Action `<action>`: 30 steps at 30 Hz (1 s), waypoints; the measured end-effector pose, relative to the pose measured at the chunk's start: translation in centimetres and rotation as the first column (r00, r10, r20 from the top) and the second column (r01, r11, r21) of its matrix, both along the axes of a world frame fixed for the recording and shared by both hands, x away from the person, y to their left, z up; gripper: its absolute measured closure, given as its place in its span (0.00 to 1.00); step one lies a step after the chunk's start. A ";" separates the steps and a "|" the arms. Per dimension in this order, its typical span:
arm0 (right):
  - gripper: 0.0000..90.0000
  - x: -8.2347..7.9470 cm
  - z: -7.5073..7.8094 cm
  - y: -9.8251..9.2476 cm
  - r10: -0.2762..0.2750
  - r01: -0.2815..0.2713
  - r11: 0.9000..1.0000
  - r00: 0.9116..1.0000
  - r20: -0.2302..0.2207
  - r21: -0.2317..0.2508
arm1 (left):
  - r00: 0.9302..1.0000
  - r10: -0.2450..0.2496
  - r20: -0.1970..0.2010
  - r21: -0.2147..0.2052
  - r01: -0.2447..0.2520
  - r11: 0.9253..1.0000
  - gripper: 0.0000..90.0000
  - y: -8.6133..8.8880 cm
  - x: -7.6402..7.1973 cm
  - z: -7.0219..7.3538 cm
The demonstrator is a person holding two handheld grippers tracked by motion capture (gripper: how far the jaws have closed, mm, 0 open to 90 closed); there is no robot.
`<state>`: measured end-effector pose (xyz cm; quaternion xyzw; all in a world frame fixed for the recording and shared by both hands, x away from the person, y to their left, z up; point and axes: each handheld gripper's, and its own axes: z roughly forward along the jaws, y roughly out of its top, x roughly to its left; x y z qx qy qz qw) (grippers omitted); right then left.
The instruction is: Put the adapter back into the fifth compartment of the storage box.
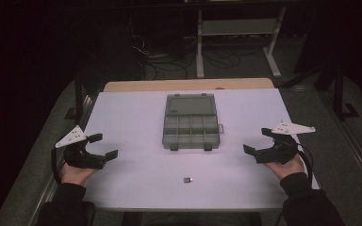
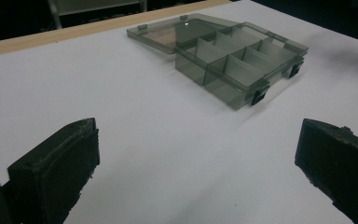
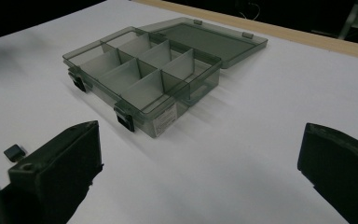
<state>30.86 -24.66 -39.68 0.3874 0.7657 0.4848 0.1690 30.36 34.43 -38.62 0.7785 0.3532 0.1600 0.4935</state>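
Here, nearest the person's edge of the white surface [image 1: 136, 188], a small dark part [image 1: 188, 180] lies alone, roughly midway between the two tools and a little nearer the person than either. In the right gripper view it sits just beyond the left jaw [image 3: 14, 152]; what kind of part it is I cannot tell, as it is too small and dim.

The left tool [image 1: 100, 147] rests at the left edge of the surface with its jaws spread wide and nothing between them. The right tool [image 1: 258, 141] mirrors it at the right edge, also wide and empty. Neither touches the part or anything else.

Ahead of both tools, between them and farther from the person, stands the smoky transparent organizer box [image 1: 191, 132]. Its lid [image 1: 191, 104] is already swung back and lies flat beyond the compartments. The dividers form two rows, and every compartment I can see looks empty [image 2: 242, 63] [image 3: 140, 70].

So I judge the work barely begun: the box is open and ready, while the part is not yet picked up or placed, and which compartment it suits cannot be told.

The room beyond the surface is dark; only a frame and some cables on the floor can be made out.
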 end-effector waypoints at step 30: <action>0.00 -0.2 0.1 -0.3 0.000 0.000 1.000 1.000 0.001 0.019 | 0.999 -0.047 -0.020 0.047 0.048 0.998 0.00 -0.4 0.1 0.4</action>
